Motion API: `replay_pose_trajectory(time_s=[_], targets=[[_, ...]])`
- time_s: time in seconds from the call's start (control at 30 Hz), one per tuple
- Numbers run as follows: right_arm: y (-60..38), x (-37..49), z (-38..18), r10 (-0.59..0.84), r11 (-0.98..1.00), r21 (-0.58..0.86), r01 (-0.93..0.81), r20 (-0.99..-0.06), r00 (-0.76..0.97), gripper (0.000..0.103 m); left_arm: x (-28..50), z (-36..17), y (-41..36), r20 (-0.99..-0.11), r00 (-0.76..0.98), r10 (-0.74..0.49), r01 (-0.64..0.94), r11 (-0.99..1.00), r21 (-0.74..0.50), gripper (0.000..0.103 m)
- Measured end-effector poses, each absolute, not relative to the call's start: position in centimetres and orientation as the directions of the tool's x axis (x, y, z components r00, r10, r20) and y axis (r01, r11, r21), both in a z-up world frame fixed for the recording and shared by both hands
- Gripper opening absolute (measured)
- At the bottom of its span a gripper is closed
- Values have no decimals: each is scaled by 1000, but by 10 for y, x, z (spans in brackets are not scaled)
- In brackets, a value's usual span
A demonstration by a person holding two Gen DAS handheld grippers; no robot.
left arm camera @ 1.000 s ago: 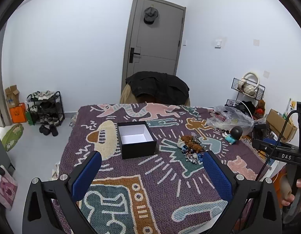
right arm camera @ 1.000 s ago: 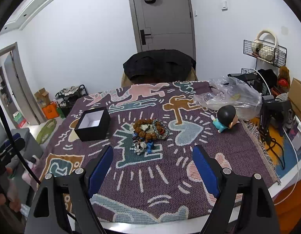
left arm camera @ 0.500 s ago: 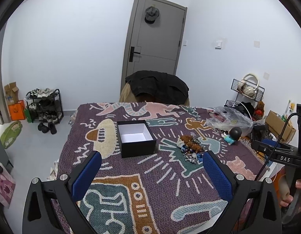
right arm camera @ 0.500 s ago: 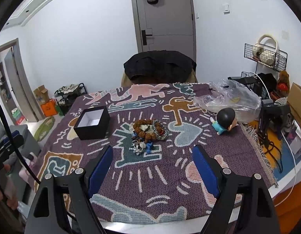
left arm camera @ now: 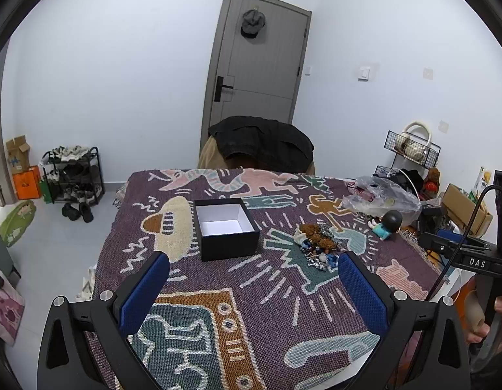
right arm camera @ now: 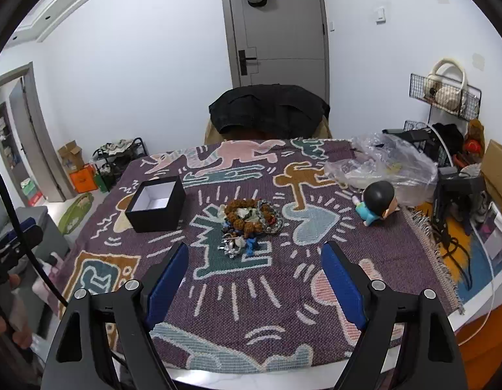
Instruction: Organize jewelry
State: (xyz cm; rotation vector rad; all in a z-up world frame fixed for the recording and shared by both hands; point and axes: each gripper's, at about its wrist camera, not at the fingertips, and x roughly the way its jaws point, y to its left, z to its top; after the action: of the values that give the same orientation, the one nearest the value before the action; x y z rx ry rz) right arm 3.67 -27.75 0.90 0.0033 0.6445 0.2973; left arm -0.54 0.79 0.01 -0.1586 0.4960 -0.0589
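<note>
Nearest my cameras, both tools hang above the front edge of the worktop, which is draped in a purple woven blanket point(right arm camera: 374, 247) with cartoon figures. My left gripper point(left arm camera: 253, 265) has its blue-padded jaws spread wide and carries nothing; my right gripper point(right arm camera: 255, 255) is likewise released and empty.

Just beyond the right jaws, near the blanket's middle, lies the tangled heap of jewelry point(right arm camera: 249, 221): brown bead bracelets on top, with small silver and blue pieces at its near edge. From the left camera the same heap point(left arm camera: 317, 247) sits off to the right, apart from the open black square box with a white lining point(left arm camera: 225, 227), which stands empty to the heap's left.

Farther back on the right are a small dark-haired toy figure point(right arm camera: 376, 203) and a crumpled clear plastic bag point(right arm camera: 390, 159); a chair draped in a black jacket point(right arm camera: 269, 110) stands behind the worktop.

I judge nothing is sorted yet and the approach is in hand. Next, I expect the right jaws must come down over one piece, close on it alone, and carry it to the box; snagging neighbouring strands is the risk.
</note>
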Motion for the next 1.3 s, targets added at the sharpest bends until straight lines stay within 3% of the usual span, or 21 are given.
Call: replay_pose_trajectory(time_s=[0.83, 1.3], targets=[[-289, 44, 8, 257, 965, 116, -234, -593, 764, 83, -3, -2, 8, -472, 875, -109, 29, 984, -175, 103], [-291, 66, 13, 322, 946, 159, -283, -564, 760, 83, 17, -4, 0, -454, 868, -200, 101, 967, -232, 101]])
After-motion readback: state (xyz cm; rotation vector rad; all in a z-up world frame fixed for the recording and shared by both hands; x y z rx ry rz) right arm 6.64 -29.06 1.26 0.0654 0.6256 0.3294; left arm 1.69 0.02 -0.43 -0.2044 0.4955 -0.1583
